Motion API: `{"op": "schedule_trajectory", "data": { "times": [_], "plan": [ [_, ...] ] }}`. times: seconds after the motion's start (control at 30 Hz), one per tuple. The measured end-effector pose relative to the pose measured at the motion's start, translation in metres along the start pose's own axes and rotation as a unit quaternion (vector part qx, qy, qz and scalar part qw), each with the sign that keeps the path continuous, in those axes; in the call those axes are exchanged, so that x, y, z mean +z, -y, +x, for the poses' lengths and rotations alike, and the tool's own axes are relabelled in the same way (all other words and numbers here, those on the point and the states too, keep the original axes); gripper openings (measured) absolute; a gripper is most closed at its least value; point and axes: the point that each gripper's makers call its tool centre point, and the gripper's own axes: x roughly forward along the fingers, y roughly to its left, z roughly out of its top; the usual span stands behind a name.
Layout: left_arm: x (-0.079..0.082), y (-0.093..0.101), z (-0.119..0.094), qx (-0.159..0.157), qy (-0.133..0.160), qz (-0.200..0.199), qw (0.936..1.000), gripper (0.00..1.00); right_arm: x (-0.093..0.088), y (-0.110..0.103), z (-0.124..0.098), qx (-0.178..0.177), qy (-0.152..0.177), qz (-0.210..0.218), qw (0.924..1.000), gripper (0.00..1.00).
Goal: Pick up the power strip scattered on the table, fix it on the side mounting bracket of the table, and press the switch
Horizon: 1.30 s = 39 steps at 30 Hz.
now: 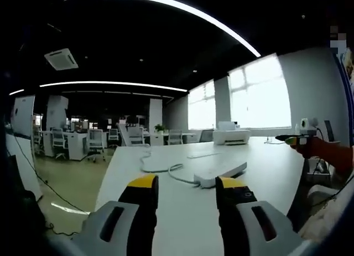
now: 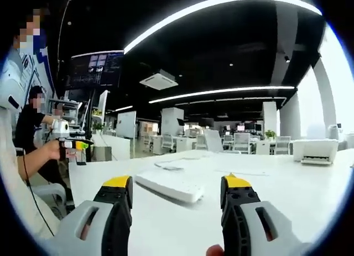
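A white power strip (image 1: 221,171) lies flat on the white table (image 1: 265,156), with its white cable (image 1: 157,168) looping off to the left. My left gripper (image 1: 188,185) is open, its yellow-tipped jaws set wide just short of the strip. In the right gripper view the same power strip (image 2: 168,185) lies ahead between the jaws. My right gripper (image 2: 177,184) is open too, with nothing held. The side mounting bracket cannot be made out.
A white printer (image 1: 231,136) sits at the far table edge by the windows. A person's hand holds another yellow-tipped tool (image 1: 296,140) at the right edge, seen also as a hand with a tool (image 2: 69,145) at left. Office chairs and desks (image 1: 83,141) stand beyond.
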Motion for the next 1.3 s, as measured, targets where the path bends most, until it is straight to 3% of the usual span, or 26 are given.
{"op": "schedule_trajectory", "data": {
  "times": [0.27,0.47,0.73,1.3],
  "plan": [
    [-0.006,0.01,0.003,-0.016,-0.008,-0.001,0.9998,0.47,-0.001,0.007,0.0,-0.001,-0.006,-0.001,1.0,0.63],
    [-0.005,0.004,-0.001,-0.019,-0.009,-0.013,0.9997,0.5,-0.002,0.006,0.007,0.026,-0.01,-0.032,0.9991,0.66],
    [-0.003,0.004,-0.002,-0.019,-0.01,-0.01,0.9997,0.5,-0.012,0.009,0.02,0.046,-0.023,-0.037,0.998,0.66],
    [-0.004,0.004,-0.003,-0.022,-0.012,-0.016,0.9996,0.51,-0.009,-0.01,0.036,0.072,-0.044,-0.047,0.9953,0.67]
  ]
}}
